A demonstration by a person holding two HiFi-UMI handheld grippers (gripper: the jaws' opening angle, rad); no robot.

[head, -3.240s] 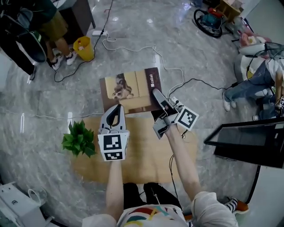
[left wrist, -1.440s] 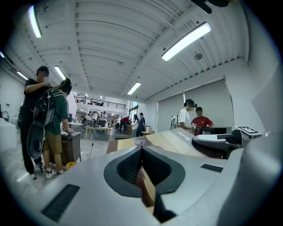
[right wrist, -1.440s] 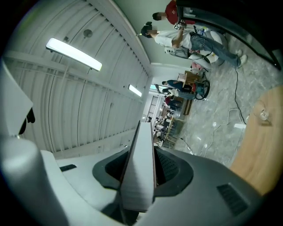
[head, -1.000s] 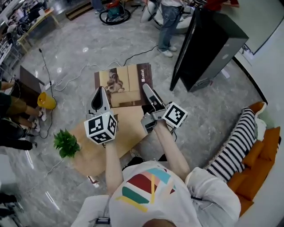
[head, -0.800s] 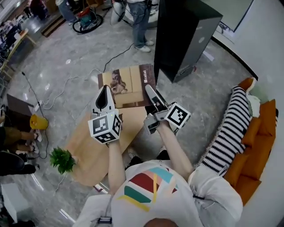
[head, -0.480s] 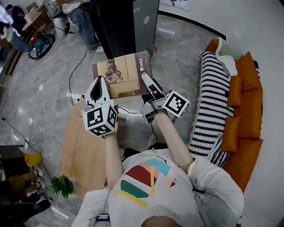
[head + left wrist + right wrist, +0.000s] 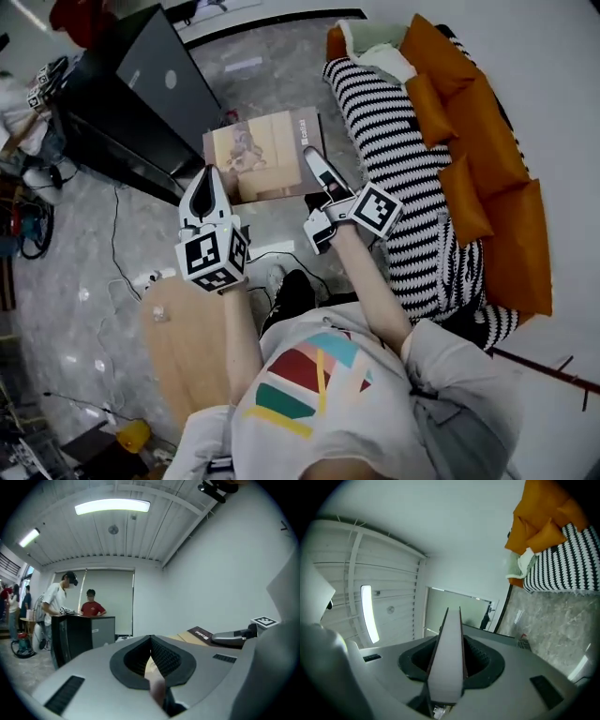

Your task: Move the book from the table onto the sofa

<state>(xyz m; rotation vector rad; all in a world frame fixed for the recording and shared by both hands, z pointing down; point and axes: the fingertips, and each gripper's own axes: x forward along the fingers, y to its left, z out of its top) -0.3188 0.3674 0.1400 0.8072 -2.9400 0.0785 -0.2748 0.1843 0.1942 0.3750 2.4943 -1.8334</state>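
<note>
- Cabinet (image 7: 122, 103): black, boxy, smooth-faced; ahead and left of the left claw.
- Worktop (image 7: 183, 347): pale wood, rounded edge; behind and below the left claw.
- Left claw (image 7: 207, 183): grey moulded shell with ribbed black pads. The pads are pinched on the book's near left edge.
- Book (image 7: 267, 150): flat rectangle with a glossy tan and brown pictured cover and a dark strip bearing white lettering. It reaches forward from both claws, held over the grey marbled floor (image 7: 84, 234), clear of worktop and sofa.
- Right claw (image 7: 317, 167): same build, clamped on the book's near right edge. The right gripper view shows that edge as a pale slab filling the gap between the pads.
- Sofa (image 7: 478, 187): plump orange cushions; right of the right claw.
- Throw (image 7: 403, 141): black-and-white striped, draped over the sofa's seat.
</note>
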